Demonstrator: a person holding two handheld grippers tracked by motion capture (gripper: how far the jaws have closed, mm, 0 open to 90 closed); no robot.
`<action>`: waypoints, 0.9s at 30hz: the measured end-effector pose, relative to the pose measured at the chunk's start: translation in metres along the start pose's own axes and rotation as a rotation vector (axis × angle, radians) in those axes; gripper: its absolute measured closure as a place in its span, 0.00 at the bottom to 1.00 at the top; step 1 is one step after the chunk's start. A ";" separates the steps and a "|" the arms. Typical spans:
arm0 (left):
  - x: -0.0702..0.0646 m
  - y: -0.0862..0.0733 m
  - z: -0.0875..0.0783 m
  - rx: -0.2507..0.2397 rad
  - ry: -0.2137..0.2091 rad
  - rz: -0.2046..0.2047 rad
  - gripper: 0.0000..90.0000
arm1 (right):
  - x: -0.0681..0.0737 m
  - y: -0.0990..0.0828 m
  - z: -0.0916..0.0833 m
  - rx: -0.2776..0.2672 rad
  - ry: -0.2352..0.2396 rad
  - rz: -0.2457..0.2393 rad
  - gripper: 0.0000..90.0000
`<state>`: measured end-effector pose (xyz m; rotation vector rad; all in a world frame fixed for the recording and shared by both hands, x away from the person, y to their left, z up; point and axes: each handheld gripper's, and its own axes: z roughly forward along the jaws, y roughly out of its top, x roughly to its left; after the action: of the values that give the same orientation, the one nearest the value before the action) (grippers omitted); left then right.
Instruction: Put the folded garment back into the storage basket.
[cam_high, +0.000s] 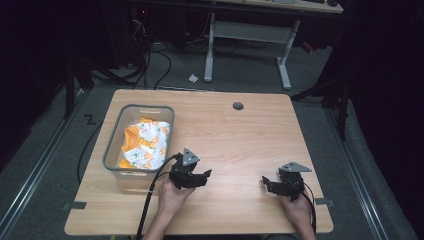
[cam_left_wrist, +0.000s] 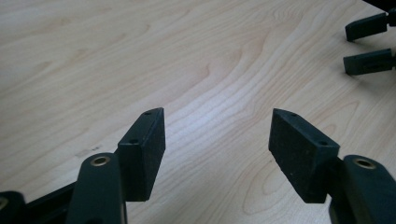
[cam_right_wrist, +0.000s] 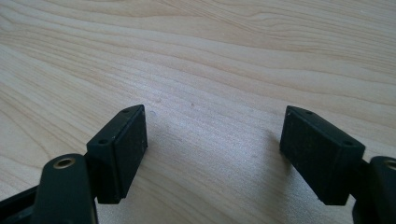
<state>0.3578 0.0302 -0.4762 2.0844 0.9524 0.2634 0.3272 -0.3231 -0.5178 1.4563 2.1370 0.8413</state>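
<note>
In the high view, a light wooden desk (cam_high: 235, 135) fills the middle of the frame. A clear plastic bin (cam_high: 116, 145) stands on its left part, and a crumpled orange and white cloth (cam_high: 146, 142) lies inside it.

The left tool (cam_high: 204, 176) sits in the lower middle of that view, just right of the bin's near corner, with the person's left hand (cam_high: 172, 196) around its body and its black cable trailing toward the lower edge. Its jaws point to the right across the desk. In the left gripper view they stand apart with bare wood between them, nothing held; the right tool's two jaw tips show in the upper right corner of that frame.

The right tool (cam_high: 265, 181) sits at the lower right of the high view, held by the right hand (cam_high: 298, 210), jaws pointing left toward the other tool and well apart from it. In the right gripper view its jaws stand wide over bare wood grain, gripping nothing.
</note>
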 end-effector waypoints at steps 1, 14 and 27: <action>-0.001 -0.001 0.001 0.005 0.012 0.009 0.41 | 0.000 0.000 0.000 0.000 0.000 0.000 0.26; -0.005 -0.022 0.027 0.049 0.027 -0.005 0.41 | 0.000 0.000 0.000 0.000 0.000 0.000 0.26; -0.008 -0.033 0.037 0.036 0.107 0.026 0.37 | 0.000 0.000 0.000 0.000 0.000 0.000 0.26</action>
<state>0.3522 0.0147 -0.5239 2.1342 1.0003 0.3779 0.3271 -0.3231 -0.5179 1.4556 2.1372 0.8415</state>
